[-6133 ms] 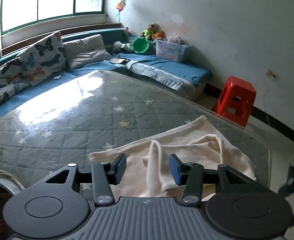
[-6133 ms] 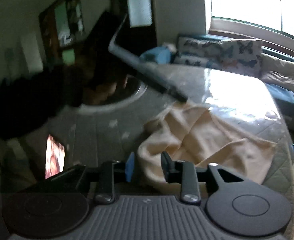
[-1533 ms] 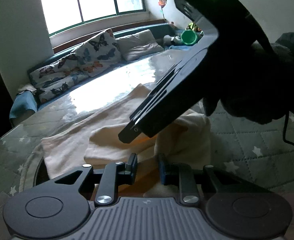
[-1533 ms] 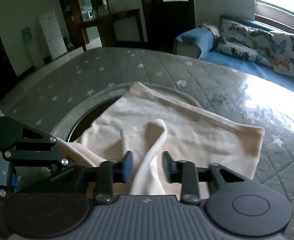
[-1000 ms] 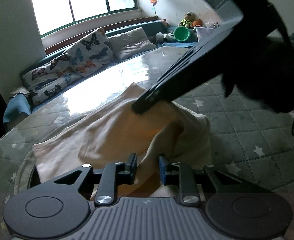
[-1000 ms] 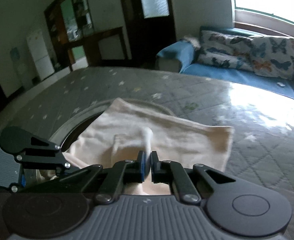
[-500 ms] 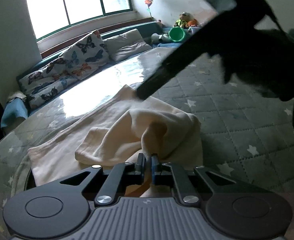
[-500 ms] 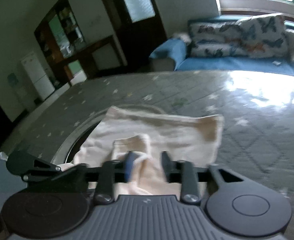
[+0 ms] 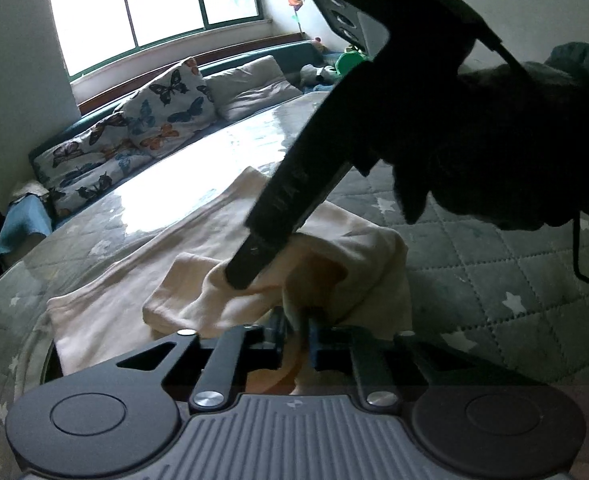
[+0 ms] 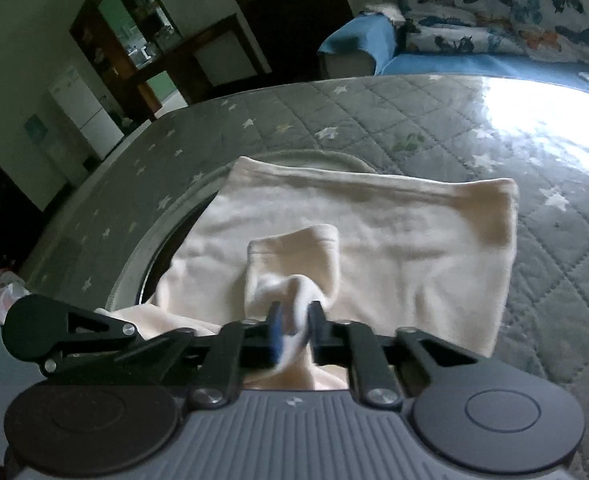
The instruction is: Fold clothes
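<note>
Now | left tongs [image 9: 297, 330]: clamped on cream garment [image 9: 198, 248] | right tongs [image 10: 294, 330]: pinching its sleeve [image 10: 294, 260]

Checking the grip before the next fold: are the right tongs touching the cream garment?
Touching. The right wrist view shows the right tongs shut on a bunched fold of the cream garment, fabric pinched between both pads.

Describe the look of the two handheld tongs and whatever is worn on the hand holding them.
Both tongs, left and right, are matte black linkages on ribbed grey bases with round black discs; blue pads line the fingers. The right unit shows a green light and thin black cable. The dark glove covers its hand.
</note>
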Available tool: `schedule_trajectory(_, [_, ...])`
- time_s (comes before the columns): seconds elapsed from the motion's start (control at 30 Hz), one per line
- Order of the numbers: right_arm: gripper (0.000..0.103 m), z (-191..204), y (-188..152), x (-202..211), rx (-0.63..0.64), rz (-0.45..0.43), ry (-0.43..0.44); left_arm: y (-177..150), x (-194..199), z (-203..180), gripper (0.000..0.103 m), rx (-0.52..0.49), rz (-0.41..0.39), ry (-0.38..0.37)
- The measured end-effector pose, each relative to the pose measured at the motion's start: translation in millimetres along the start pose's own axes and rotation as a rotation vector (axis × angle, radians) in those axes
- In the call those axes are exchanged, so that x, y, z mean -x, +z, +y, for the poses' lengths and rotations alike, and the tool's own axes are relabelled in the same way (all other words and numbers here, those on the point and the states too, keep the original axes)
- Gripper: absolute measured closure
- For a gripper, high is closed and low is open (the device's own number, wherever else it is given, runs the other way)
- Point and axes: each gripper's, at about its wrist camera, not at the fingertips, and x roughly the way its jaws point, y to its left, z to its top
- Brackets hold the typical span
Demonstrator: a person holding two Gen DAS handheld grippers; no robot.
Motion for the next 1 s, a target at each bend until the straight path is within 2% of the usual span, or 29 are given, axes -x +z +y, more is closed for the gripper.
schedule_trajectory(0.03, [0.098,0,-2,4,0.002,-0.016,-0.006,0,1,0,0.097,0.001,-0.002,0.006])
schedule_trajectory(0.33, [0.098,-23,-20,75,-0.074,-0.255,-0.095,-1,29,20,0.099,0.098,-0.056,0.108])
schedule_trajectory(0.6, [0.098,-58,-74,156,-0.176,-0.436,-0.276,-19,84,57,0.099,0.278,-0.123,0.284])
schedule_trajectory(0.7, [0.098,-69,-105,177,-0.232,-0.459,-0.334,-37,110,74,0.099,0.393,-0.138,0.366])
schedule_trajectory(0.87, [0.098,-79,-151,183,-0.314,-0.418,-0.367,-82,148,102,0.099,0.624,-0.128,0.480])
schedule_trajectory(1.0, [0.097,-90,-164,179,-0.366,-0.391,-0.375,-120,162,115,0.099,0.768,-0.070,0.509])
